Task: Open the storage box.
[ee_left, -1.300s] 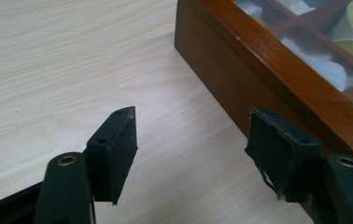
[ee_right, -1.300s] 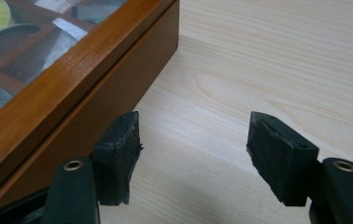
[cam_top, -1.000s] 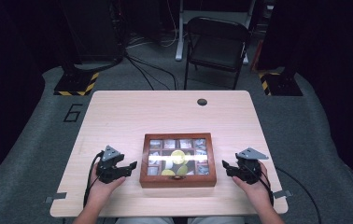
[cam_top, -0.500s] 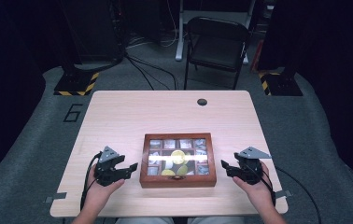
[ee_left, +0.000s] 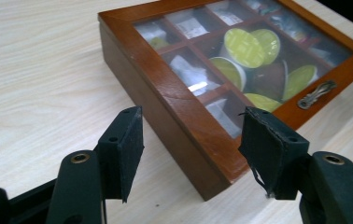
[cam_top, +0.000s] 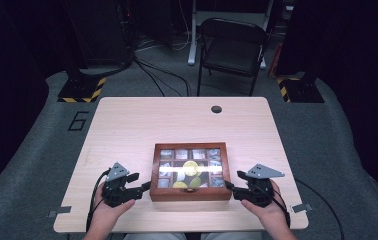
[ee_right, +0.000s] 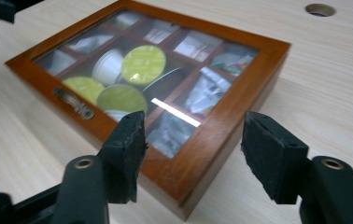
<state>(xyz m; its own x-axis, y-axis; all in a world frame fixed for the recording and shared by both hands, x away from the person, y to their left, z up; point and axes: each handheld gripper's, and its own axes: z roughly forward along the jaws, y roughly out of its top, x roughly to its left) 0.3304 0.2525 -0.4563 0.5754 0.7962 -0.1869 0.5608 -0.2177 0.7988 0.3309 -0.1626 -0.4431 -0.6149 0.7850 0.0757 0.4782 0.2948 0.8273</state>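
Left tongs (cam_top: 144, 187) sit at the near left corner of the wooden box (cam_top: 191, 191), tips just beside its left wall; in the left gripper view (ee_left: 191, 135) the jaws have just been closing, yet remain spread with that corner seen beyond the gap and no pad touching wood. The box lies flat on the bench (cam_top: 142, 125), near the front edge, glass lid shut, metal latch (ee_left: 317, 93) on its front side. Green-topped pods (cam_top: 191, 169) and paper sachets (ee_right: 202, 95) fill its compartments. Right tongs (cam_top: 229, 186) mirror this at the near right corner; in the right gripper view (ee_right: 193, 140) they have likewise been closing, jaws spread, corner uncontacted. A round hole (cam_top: 216, 109) marks the bench's far side. A folding chair (cam_top: 232, 42) stands behind.
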